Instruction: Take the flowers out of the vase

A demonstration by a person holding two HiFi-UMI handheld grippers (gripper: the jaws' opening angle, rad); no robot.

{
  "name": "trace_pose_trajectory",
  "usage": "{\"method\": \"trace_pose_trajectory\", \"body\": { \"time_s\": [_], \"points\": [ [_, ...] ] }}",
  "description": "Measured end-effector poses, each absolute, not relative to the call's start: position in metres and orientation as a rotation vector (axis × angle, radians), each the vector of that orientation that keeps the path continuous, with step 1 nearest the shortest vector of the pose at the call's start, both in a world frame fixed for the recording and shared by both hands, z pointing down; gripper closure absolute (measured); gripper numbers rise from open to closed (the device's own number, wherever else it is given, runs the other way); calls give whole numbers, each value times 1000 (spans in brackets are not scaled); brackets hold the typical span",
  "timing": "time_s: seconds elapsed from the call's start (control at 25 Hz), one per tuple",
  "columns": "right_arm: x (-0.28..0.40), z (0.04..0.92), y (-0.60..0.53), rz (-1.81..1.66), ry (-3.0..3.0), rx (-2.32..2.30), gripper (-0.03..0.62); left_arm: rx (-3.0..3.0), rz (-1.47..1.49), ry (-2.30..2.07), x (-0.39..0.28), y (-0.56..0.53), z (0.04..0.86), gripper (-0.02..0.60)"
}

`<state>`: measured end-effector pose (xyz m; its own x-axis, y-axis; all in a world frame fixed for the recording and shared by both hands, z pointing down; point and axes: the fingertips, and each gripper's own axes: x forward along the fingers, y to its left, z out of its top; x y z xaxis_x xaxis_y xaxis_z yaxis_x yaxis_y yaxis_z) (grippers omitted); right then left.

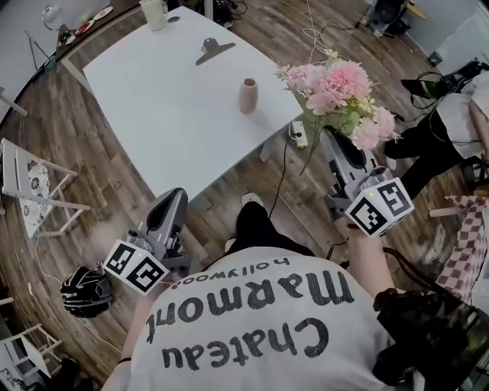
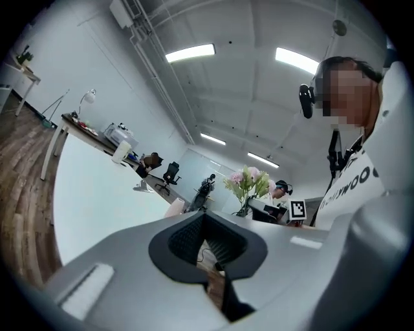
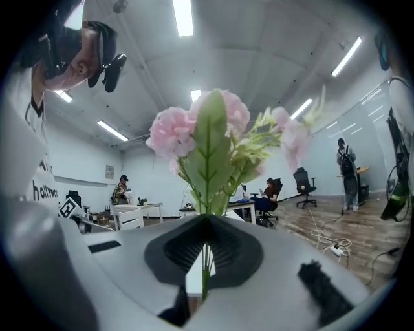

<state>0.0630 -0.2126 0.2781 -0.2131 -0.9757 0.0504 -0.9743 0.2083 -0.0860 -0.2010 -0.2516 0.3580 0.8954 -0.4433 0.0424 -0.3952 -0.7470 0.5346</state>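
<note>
A bunch of pink flowers with green stems is clamped in my right gripper, which is shut on the stems and held off the table's right corner. In the right gripper view the flowers rise straight out of the closed jaws of the right gripper. The small beige vase stands upright on the white table with nothing in it, well apart from the flowers. My left gripper hangs low in front of the table, shut and holding nothing. The left gripper looks towards the vase and the flowers.
A large binder clip and a white cup lie farther back on the table. A white folding chair and a dark helmet are on the floor at left. A power strip with cables and a seated person are at right.
</note>
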Motion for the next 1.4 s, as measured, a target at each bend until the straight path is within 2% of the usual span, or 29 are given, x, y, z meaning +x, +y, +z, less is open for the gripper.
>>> {"method": "trace_pose_trajectory", "body": {
  "time_s": [0.32,0.64,0.84,1.12,1.4],
  "points": [
    [90,297,-171,-242,2354,-1976,576,2541,-83,-519,-146,-231,347,576],
    [127,294,-147,-210,2418,-1845,576,2578,-124,-607,-102,-192,336,577],
    [149,294,-125,-307,2478,-1691,576,2544,-166,-691,-64,-151,332,576],
    [150,317,-80,-384,2662,-1486,576,2524,-171,-753,-12,-70,343,576],
    [134,329,-24,-410,2796,-1326,576,2467,-210,-851,-9,-2,358,576]
  ]
}}
